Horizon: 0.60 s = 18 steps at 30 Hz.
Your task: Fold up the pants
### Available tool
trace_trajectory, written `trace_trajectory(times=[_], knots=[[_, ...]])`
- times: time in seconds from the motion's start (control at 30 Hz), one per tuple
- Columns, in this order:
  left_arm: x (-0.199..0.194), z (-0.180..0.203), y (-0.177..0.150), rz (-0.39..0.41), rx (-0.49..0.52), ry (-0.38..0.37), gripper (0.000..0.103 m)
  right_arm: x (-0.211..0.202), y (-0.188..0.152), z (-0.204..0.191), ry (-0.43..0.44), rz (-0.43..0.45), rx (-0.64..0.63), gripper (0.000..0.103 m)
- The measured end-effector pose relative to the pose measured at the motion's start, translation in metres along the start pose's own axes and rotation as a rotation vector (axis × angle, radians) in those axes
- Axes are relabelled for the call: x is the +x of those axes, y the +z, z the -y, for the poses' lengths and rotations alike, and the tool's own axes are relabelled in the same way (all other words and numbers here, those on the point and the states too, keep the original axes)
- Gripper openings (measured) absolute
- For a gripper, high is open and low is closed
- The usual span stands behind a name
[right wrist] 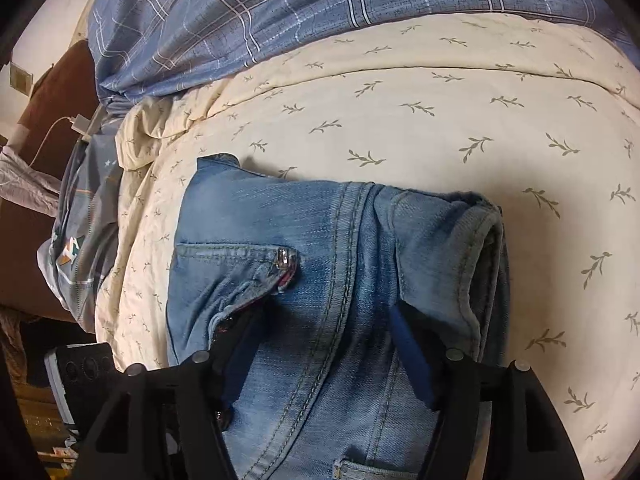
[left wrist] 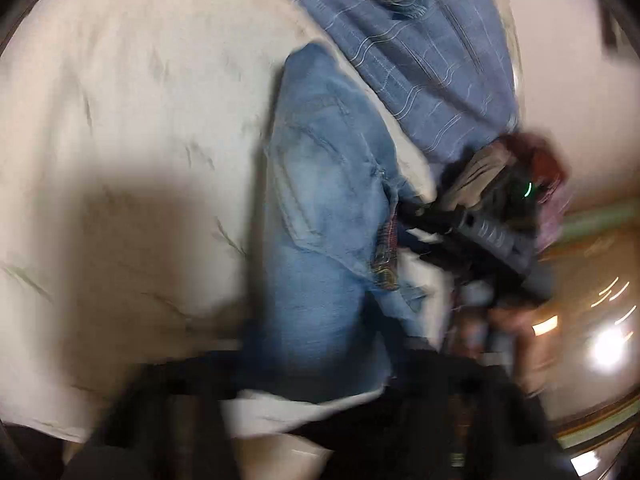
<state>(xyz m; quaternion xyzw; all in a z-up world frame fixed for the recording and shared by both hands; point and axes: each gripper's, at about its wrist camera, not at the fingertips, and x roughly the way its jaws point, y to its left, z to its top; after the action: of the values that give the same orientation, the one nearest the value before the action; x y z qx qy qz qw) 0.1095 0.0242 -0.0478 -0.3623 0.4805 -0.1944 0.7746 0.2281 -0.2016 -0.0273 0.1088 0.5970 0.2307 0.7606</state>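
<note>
The blue jeans (right wrist: 320,264) lie folded into a compact bundle on the cream leaf-print bedspread (right wrist: 440,120). My right gripper (right wrist: 328,328) is open, its two fingers spread wide over the near part of the jeans, one by the pocket opening, one by the folded edge. In the blurred left wrist view the jeans (left wrist: 320,216) run up the middle, and the right gripper (left wrist: 476,232) shows at their right side. My left gripper's own fingers are a dark blur at the bottom edge; their state is unreadable.
A blue plaid quilt (right wrist: 320,8) lies bunched at the far side of the bed. A white charger and cable (right wrist: 80,124) sit at the left, by brown furniture. A dark device (right wrist: 80,372) lies at the lower left.
</note>
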Motion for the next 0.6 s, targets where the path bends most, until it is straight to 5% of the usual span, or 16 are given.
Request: trace_trajectory(times=[0.13, 0.23, 0.3, 0.4, 0.5, 0.6], knots=[[0.014, 0.036, -0.016, 0.034, 0.232, 0.287, 0.028, 0.005, 0.003, -0.002, 0.002, -0.010, -0.007, 0.071], [0.007, 0.028, -0.008, 0.022, 0.155, 0.221, 0.038, 0.008, 0.004, -0.008, -0.015, -0.014, -0.035, 0.072], [-0.002, 0.025, -0.005, 0.025, 0.110, 0.180, 0.065, 0.009, 0.004, -0.006, -0.002, -0.012, -0.023, 0.073], [-0.034, 0.025, 0.003, 0.090, 0.078, 0.069, 0.087, 0.007, 0.003, -0.005, 0.012, -0.010, -0.030, 0.074], [-0.059, 0.019, 0.024, 0.195, 0.029, 0.019, 0.095, 0.007, 0.002, -0.005, 0.031, -0.009, -0.033, 0.078], [-0.041, 0.011, 0.052, 0.136, -0.021, -0.013, 0.095, 0.009, 0.003, -0.010, 0.026, -0.016, -0.055, 0.084]])
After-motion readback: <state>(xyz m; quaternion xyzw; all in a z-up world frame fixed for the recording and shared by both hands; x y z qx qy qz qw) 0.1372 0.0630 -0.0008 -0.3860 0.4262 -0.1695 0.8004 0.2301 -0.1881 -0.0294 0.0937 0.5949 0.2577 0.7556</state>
